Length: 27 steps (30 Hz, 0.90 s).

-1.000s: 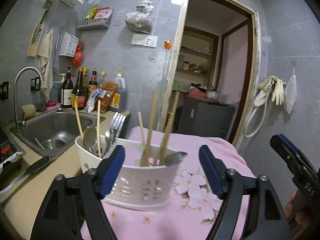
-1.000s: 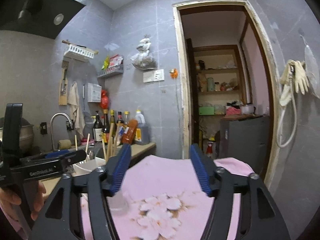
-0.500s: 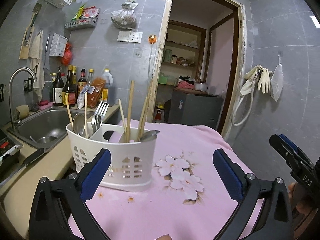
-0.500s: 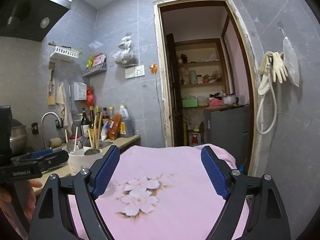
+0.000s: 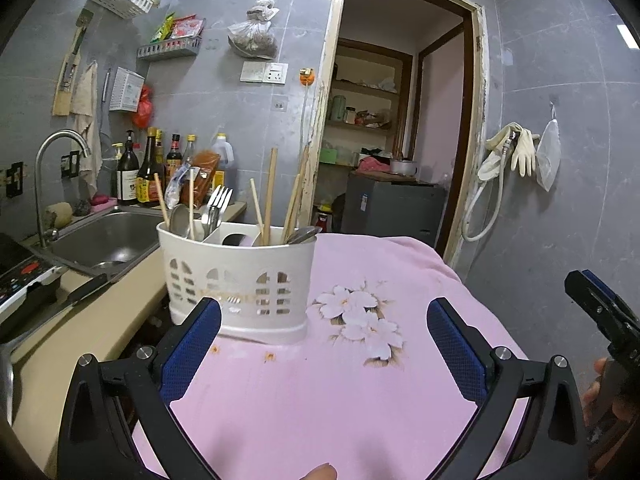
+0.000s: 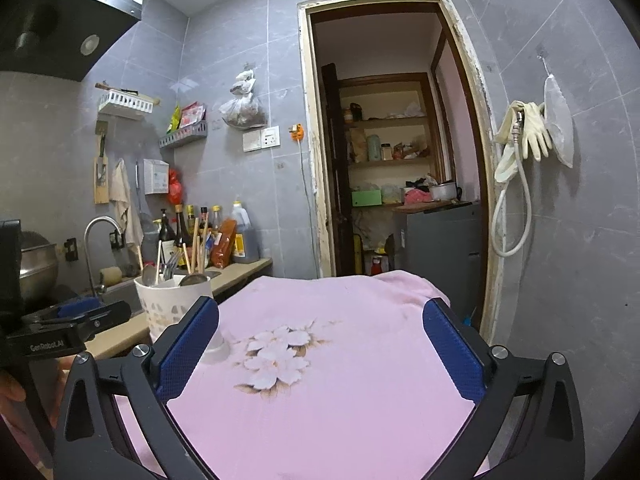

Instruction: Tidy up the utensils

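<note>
A white slotted utensil holder (image 5: 240, 280) stands on the pink flowered cloth (image 5: 360, 380) near its left edge. It holds wooden chopsticks (image 5: 272, 196), forks (image 5: 216, 208) and spoons (image 5: 180, 220). My left gripper (image 5: 324, 344) is open and empty, just in front of the holder and apart from it. My right gripper (image 6: 320, 344) is open and empty over the cloth; the holder (image 6: 172, 304) is at its left. The right gripper also shows at the right edge of the left wrist view (image 5: 604, 316).
A steel sink (image 5: 104, 240) with a tap (image 5: 52, 184) lies left of the cloth, with sauce bottles (image 5: 148, 176) behind it. A knife (image 5: 52, 304) lies on the beige counter. An open doorway (image 5: 392, 140) is behind the table. Gloves and a hose (image 5: 508, 160) hang at right.
My left gripper has opened wide and drawn back from the utensil holder, which it had its fingers around. My right gripper has also opened wider and backed away over the cloth.
</note>
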### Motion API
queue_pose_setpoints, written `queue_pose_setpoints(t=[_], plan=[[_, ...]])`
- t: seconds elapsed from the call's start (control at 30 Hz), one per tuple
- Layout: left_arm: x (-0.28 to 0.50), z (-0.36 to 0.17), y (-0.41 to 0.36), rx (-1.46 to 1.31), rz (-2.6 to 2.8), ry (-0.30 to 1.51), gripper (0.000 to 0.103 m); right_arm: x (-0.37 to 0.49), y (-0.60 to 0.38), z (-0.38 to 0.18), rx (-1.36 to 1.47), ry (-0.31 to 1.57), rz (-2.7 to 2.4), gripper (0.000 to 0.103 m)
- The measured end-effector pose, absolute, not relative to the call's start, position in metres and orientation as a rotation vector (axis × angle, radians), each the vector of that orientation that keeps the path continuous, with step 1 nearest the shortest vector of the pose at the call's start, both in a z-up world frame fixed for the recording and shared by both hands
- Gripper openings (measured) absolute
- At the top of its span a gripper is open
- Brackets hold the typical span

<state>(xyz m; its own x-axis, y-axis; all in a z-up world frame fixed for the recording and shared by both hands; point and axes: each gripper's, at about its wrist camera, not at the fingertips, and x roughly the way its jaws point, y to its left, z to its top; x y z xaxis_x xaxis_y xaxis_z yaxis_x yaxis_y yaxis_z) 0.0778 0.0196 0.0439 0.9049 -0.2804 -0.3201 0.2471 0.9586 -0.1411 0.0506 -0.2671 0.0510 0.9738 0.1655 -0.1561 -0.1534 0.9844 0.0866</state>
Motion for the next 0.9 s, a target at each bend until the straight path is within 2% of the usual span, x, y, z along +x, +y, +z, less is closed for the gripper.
queue_pose_setpoints(t=[0.9], plan=[[0.021,0.010,0.019,-0.054,-0.203,0.302,0.101,-0.011,-0.252,0.016,0.015,0.158,0.023,0.103]])
